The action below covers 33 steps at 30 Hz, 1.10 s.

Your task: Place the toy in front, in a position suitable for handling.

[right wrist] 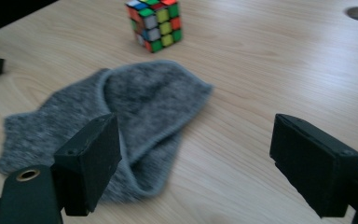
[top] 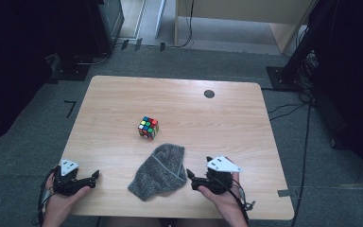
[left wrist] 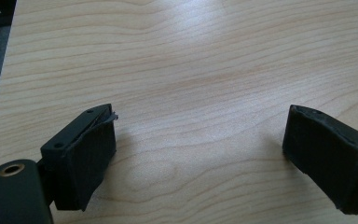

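Observation:
A grey knitted cloth (top: 159, 171) lies folded near the table's front edge, and in the right gripper view the cloth (right wrist: 121, 109) spreads just beyond the jaws. Behind it stands a scrambled puzzle cube (top: 148, 127), whose coloured faces also appear as the cube (right wrist: 156, 23) at the top of the right gripper view. My right gripper (top: 189, 178) hovers just right of the cloth; the right gripper (right wrist: 193, 161) is open and holds nothing. At the front left corner my left gripper (top: 96, 177) rests low; the left gripper (left wrist: 198, 154) is open over bare wood.
The light wooden table (top: 227, 123) has a round dark cable hole (top: 209, 93) at the back right. Dark stands and cables surround the table on the grey carpet. A pale wooden cabinet (top: 246, 19) stands behind it.

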{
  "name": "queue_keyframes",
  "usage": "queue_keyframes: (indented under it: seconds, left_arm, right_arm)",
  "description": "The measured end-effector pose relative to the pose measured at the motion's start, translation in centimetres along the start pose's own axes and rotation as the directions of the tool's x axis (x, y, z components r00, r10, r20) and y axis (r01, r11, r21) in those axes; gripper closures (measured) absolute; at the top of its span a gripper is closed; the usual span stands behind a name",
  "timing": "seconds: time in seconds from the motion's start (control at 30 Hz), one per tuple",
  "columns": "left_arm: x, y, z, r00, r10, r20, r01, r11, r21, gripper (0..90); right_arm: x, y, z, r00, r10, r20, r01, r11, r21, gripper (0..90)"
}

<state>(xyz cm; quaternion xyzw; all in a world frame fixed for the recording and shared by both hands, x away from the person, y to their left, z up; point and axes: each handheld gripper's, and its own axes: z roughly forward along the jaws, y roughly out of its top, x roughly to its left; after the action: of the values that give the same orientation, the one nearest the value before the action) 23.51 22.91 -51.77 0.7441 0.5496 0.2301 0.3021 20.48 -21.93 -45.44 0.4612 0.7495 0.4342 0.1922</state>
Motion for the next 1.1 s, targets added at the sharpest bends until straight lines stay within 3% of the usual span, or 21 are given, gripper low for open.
queue_keyframes:
  seconds: [0.03, 0.07, 0.1, 0.37, 0.57, 0.77, 0.93, 0.97, 1.1]
  left_arm:
    - [0.0, 0.0, 0.0, 1.0000, -0.006, -0.005, 0.006, 1.0000, -0.004, 11.5]
    - [0.0, 0.0, 0.0, 1.0000, -0.006, -0.005, 0.006, 1.0000, -0.004, 12.0]
    - [0.0, 0.0, 0.0, 0.9999, -0.008, -0.006, 0.008, 1.0000, -0.005, 12.2]
    - [0.0, 0.0, 0.0, 0.9999, -0.008, -0.006, 0.008, 1.0000, -0.005, 12.2]
    - [0.0, 0.0, 0.0, 1.0000, -0.004, -0.005, 0.004, 1.0000, -0.003, 12.1]
    - [0.0, 0.0, 0.0, 1.0000, -0.004, -0.005, 0.004, 1.0000, -0.003, 12.1]
    - [0.0, 0.0, 0.0, 1.0000, -0.004, -0.005, 0.004, 1.0000, -0.003, 12.1]
    - [0.0, 0.0, 0.0, 1.0000, -0.004, -0.005, 0.004, 1.0000, -0.003, 12.1]
    - [0.1, 0.0, 0.0, 1.0000, 0.002, 0.001, -0.002, 1.0000, -0.001, 11.3]
  right_arm:
    - [1.3, 0.5, 1.0, 0.9995, -0.016, -0.027, 0.016, 1.000, 0.002, 16.3]
    - [1.3, 0.5, 1.0, 0.9995, -0.016, -0.027, 0.016, 1.000, 0.002, 16.3]
    - [2.3, 0.7, 1.8, 0.9985, -0.025, -0.049, 0.026, 1.000, 0.009, 16.3]
    - [4.8, 0.9, 4.5, 0.9934, -0.058, -0.098, 0.063, 0.997, 0.047, 15.6]
    - [5.9, 0.5, 6.6, 0.9908, -0.076, -0.112, 0.088, 0.991, 0.101, 13.7]
    - [6.4, -0.3, 8.8, 0.9924, -0.078, -0.096, 0.092, 0.983, 0.156, 13.2]
    - [6.7, -1.0, 9.8, 0.9925, -0.091, -0.082, 0.105, 0.976, 0.190, 14.3]
    - [6.8, -1.3, 10.0, 0.9917, -0.106, -0.074, 0.119, 0.972, 0.204, 18.0]
    - [6.8, -1.6, 10.1, 0.9891, -0.127, -0.074, 0.140, 0.968, 0.208, 21.0]
